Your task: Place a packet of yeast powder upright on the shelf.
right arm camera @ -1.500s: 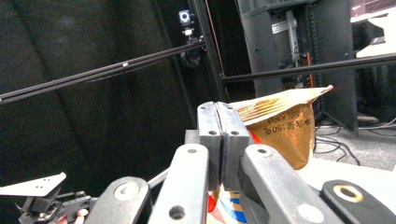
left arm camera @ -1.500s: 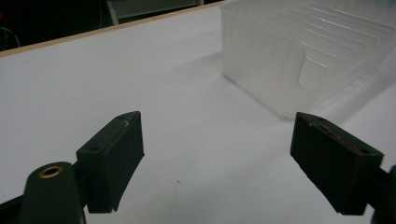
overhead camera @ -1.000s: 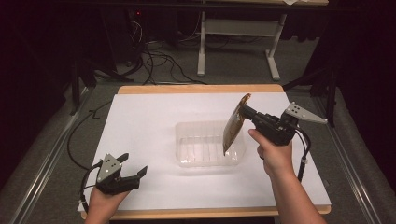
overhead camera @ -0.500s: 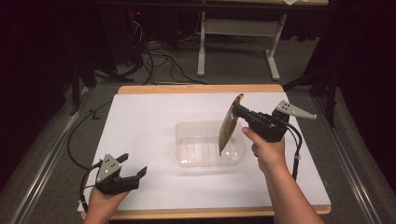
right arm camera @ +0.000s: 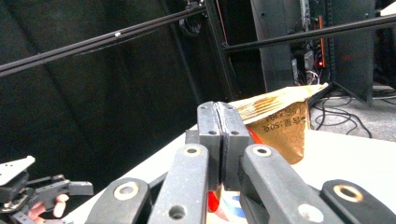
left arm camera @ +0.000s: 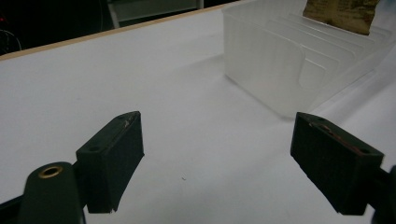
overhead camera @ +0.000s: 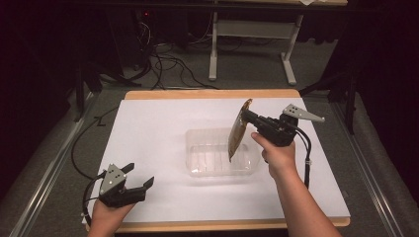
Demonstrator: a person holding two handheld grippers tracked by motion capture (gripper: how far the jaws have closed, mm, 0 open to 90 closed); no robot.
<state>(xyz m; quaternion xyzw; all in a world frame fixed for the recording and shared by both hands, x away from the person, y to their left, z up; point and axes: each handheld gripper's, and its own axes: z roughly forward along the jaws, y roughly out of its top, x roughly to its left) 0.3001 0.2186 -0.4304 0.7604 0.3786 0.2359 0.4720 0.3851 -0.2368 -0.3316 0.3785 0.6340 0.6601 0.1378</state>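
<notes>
table point(overhead camera: 158, 128), white-topped, spans the middle of the high view. clear tray point(overhead camera: 197, 163) sits at its centre. right gripper point(overhead camera: 245, 114), right of centre, has its fingers closed on the edge of a gold packet point(overhead camera: 237, 132), which hangs tilted over the tray's right end. left gripper point(overhead camera: 137, 177) rests at lower left, well apart from the tray, fingers spread and holding nothing.

left gripper view: both fingers point(left arm camera: 112, 161) stand wide apart over bare table, the tray point(left arm camera: 261, 60) at upper right, the packet point(left arm camera: 343, 14) above it at the top edge.

right gripper view: fingers point(right arm camera: 208, 140) pressed together at centre, pinching the packet point(right arm camera: 280, 126), which sticks out to the right. the left gripper point(right arm camera: 81, 188) shows at lower left.
</notes>
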